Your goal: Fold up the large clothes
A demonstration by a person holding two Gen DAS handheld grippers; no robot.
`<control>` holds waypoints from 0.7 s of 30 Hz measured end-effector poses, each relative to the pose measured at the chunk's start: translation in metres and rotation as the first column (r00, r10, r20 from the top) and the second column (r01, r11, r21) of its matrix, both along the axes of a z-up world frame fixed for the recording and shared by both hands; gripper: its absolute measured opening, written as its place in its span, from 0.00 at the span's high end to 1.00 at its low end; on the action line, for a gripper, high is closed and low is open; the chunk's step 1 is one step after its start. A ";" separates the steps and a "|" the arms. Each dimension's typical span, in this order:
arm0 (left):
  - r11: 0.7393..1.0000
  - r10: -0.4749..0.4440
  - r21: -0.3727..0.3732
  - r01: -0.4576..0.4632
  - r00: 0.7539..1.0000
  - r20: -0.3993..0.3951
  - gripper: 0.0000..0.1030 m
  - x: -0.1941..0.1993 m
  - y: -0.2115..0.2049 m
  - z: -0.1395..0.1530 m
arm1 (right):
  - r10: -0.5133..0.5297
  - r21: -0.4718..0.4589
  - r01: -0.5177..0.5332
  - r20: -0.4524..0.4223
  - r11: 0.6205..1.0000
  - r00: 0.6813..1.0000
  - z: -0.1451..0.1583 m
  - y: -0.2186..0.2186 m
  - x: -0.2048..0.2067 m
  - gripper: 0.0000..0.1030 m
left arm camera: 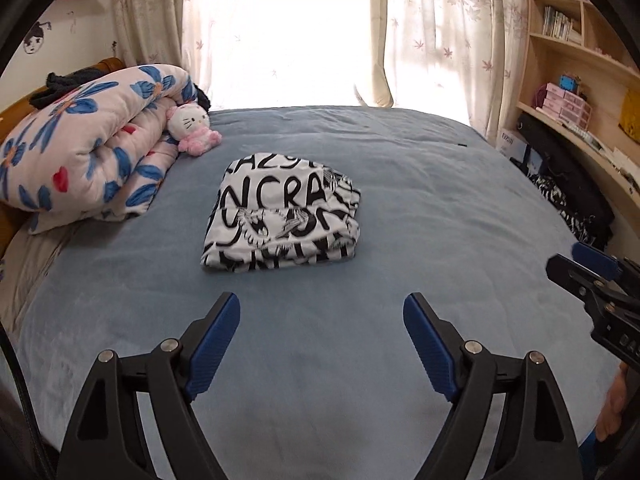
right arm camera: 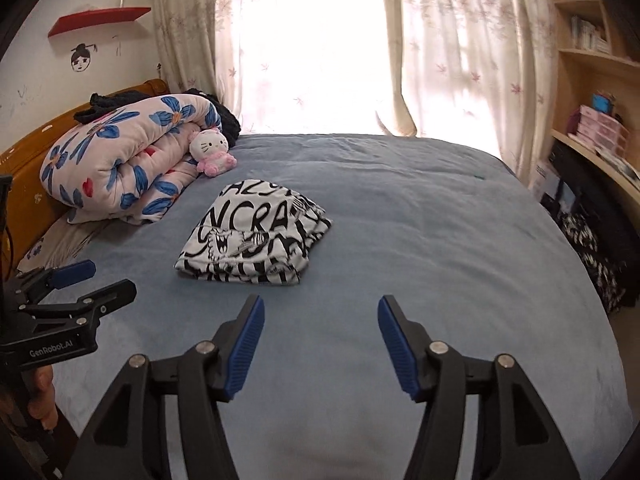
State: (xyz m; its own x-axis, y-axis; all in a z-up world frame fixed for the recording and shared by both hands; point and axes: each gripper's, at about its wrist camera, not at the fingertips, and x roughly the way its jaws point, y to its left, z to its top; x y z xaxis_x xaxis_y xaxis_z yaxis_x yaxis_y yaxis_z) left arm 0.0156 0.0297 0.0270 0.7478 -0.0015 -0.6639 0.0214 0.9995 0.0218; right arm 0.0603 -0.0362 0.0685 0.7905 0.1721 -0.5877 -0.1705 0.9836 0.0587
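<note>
A white garment with black lettering (left arm camera: 282,220) lies folded into a compact bundle on the blue bed cover (left arm camera: 440,208); the right wrist view shows the same garment (right arm camera: 256,240) left of centre. My left gripper (left arm camera: 322,312) hangs open above the cover, well short of the bundle, nothing between its blue pads. My right gripper (right arm camera: 322,314) is open too, empty, also short of the bundle. Each gripper appears at the edge of the other's view: the right gripper (left arm camera: 576,264) at the right edge, the left gripper (right arm camera: 96,278) at the left edge, held by a hand (right arm camera: 42,396).
A rolled floral quilt (left arm camera: 88,148) and a pink plush cat (left arm camera: 192,128) lie at the bed's head on the left. Wooden shelves (left arm camera: 576,80) with books and boxes stand at the right. Dark patterned clothes (left arm camera: 568,204) hang off the bed's right side. Curtains (left arm camera: 436,28) cover a bright window behind.
</note>
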 end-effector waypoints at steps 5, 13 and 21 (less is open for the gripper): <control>0.998 0.020 -0.059 -0.021 0.999 -0.030 0.19 -0.038 -0.019 -0.022 | -0.044 -0.014 0.044 -0.013 0.999 0.999 -0.020 -0.012 -0.042 0.35; 0.989 0.034 -0.138 -0.044 0.997 -0.073 0.19 -0.084 -0.046 -0.060 | -0.128 0.071 0.133 -0.074 0.989 0.989 -0.057 -0.037 -0.091 0.34; 0.994 0.013 -0.109 -0.025 0.994 -0.106 0.19 -0.099 -0.067 -0.080 | -0.125 0.105 0.141 -0.152 0.984 0.981 -0.089 -0.045 -0.102 0.32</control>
State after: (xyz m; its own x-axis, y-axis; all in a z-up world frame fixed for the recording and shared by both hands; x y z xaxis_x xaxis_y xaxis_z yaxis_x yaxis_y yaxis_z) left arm -0.0834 -0.0370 -0.0533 0.6749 -0.0650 -0.7350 -0.0014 0.9960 -0.0894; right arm -0.0416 -0.0810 -0.0203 0.7195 0.1438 -0.6794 -0.0201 0.9822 0.1866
